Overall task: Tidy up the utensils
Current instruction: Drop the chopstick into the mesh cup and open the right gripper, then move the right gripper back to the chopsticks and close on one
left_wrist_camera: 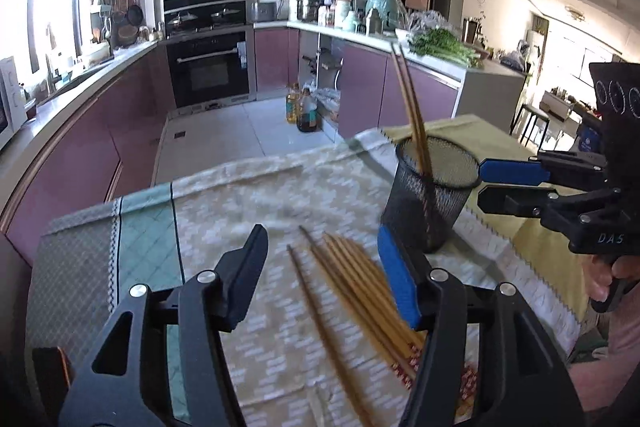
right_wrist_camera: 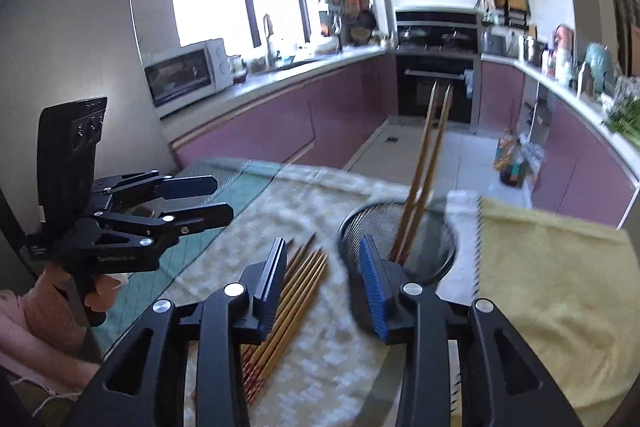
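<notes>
A black mesh cup point(left_wrist_camera: 430, 199) stands on the cloth-covered table with two wooden chopsticks point(left_wrist_camera: 412, 111) leaning in it. It also shows in the right wrist view point(right_wrist_camera: 400, 239) with the two chopsticks point(right_wrist_camera: 426, 163). Several loose chopsticks point(left_wrist_camera: 360, 283) lie flat on the cloth left of the cup; they also show in the right wrist view point(right_wrist_camera: 288, 303). My left gripper point(left_wrist_camera: 324, 267) is open and empty, just above the loose chopsticks. My right gripper point(right_wrist_camera: 324, 259) is open and empty, close to the cup's near rim; it also shows in the left wrist view point(left_wrist_camera: 482, 183).
The table carries a patterned white cloth point(left_wrist_camera: 280, 203), a teal cloth point(left_wrist_camera: 140, 227) on the left and a yellow towel point(right_wrist_camera: 552, 275) on the right. Purple kitchen cabinets point(left_wrist_camera: 100, 147) and an oven point(left_wrist_camera: 210, 67) lie beyond. Oil bottles point(left_wrist_camera: 302, 107) stand on the floor.
</notes>
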Motion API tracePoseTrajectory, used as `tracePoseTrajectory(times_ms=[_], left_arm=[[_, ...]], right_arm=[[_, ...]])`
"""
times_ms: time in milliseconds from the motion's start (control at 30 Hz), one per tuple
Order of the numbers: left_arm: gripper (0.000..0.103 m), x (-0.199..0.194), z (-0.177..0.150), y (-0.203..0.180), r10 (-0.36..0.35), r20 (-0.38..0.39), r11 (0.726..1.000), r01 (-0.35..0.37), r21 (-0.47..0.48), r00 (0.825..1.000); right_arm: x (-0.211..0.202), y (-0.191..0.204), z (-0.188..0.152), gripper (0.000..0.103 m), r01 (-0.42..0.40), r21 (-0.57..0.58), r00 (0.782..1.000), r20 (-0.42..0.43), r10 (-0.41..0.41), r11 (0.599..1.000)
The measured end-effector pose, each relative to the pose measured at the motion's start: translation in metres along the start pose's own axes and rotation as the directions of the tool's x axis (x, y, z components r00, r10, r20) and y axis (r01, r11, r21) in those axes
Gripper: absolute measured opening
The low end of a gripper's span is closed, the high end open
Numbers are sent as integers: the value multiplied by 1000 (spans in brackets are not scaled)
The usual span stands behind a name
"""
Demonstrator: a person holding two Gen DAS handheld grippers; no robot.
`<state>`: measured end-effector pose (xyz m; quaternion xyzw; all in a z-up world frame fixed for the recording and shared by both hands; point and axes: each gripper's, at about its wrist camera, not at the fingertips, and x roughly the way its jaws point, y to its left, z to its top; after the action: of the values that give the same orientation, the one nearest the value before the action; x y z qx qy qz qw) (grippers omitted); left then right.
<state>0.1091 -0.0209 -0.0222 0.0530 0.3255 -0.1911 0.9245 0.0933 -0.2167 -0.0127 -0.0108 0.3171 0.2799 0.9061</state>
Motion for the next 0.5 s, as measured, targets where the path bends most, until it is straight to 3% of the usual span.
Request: tracePoseTrajectory(times_ms=[200,500], left_arm=[[53,32,-47,8,6,-166,1000,-8,-9,986],[44,59,-64,10,7,-243,1000,-11,-18,970]], right_arm=[[39,2,-28,36,-3,52,992,-129,10,999],[64,10,-47,34,11,76,979,-202,4,997]])
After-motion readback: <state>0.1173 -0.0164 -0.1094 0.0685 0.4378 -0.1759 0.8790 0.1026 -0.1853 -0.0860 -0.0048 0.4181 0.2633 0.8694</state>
